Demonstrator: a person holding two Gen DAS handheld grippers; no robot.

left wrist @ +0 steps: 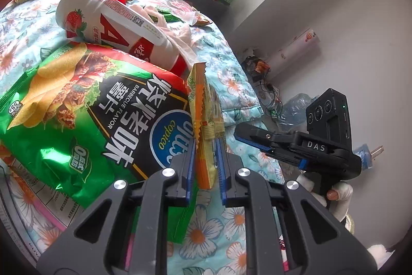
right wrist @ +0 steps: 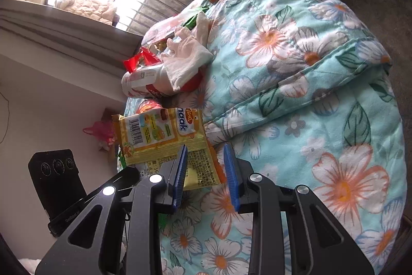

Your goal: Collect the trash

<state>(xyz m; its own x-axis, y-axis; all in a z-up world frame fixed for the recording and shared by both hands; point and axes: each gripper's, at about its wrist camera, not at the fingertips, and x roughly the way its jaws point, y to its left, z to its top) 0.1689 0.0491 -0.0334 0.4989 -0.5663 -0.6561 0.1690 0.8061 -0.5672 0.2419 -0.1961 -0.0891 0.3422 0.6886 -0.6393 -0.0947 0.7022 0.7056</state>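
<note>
I am steering two handheld grippers over a bed covered by a turquoise floral quilt [right wrist: 322,48], clearing away litter. My left gripper [left wrist: 205,159] has its blue pads nearly together, pinching a flat yellow and orange foil snack wrapper [left wrist: 206,120] that stands on edge between them, its crimped top pointing up. My right gripper [right wrist: 206,166] sits partly open with nothing held; in its own view the wrapper's near corner lies between its jaws, though I cannot tell if either pad touches it. Just to the left of the held wrapper lies a large green and black crisp bag [left wrist: 77,115] marked barbecue flavour, and beyond that a white plastic bottle with a red strawberry label [left wrist: 108,25], lying on its side with a crumpled white tissue [right wrist: 185,61] draped over it. More scraps sit at the far end of the quilt. My worry is the grip: the left pads catch only the lower part of a slippery foil packet, so a quick swing could let it slide out or fold over. If the right gripper closes on the same wrapper, the two could tug it apart or pull it free. The wrapper's edge also sits close to the crisp bag, so lifting carelessly might drag that along.
</note>
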